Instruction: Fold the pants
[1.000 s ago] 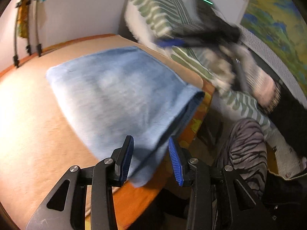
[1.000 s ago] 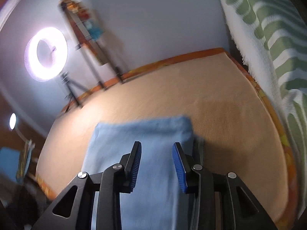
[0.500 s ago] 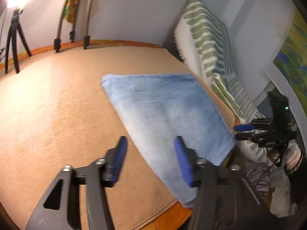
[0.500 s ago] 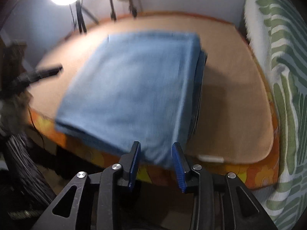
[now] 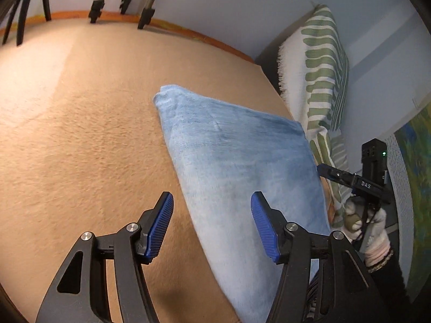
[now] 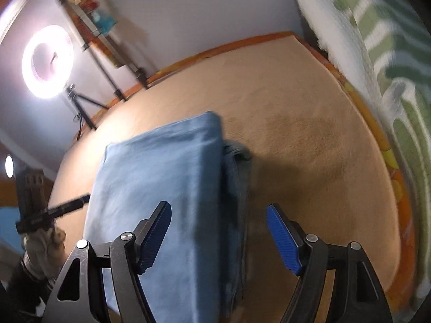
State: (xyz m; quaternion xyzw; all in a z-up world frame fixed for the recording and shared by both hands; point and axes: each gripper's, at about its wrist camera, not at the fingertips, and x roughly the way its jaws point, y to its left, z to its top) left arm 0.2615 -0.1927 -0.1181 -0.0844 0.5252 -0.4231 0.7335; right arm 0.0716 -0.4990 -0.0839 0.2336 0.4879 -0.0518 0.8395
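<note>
The light blue pants (image 5: pixel 239 167) lie folded into a flat rectangle on the tan bed cover (image 5: pixel 80 134). My left gripper (image 5: pixel 212 224) is open and empty, hovering over the near left edge of the fold. My right gripper (image 6: pixel 219 235) is open and empty, over the near right edge of the pants (image 6: pixel 167 188), where stacked layers show. The right gripper also shows in the left wrist view (image 5: pixel 350 180), beyond the pants' right edge. The left gripper shows at the left of the right wrist view (image 6: pixel 51 211).
A green-and-white striped pillow (image 5: pixel 320 78) stands at the bed's right side. A lit ring light on a tripod (image 6: pixel 48 62) and stand legs (image 5: pixel 121 2) stand beyond the far edge. The orange bed rim (image 6: pixel 404 210) runs along the right.
Both grippers have opened wider. Both have swung back over the bed from beyond its near edge. The folded pants have stayed in place.
</note>
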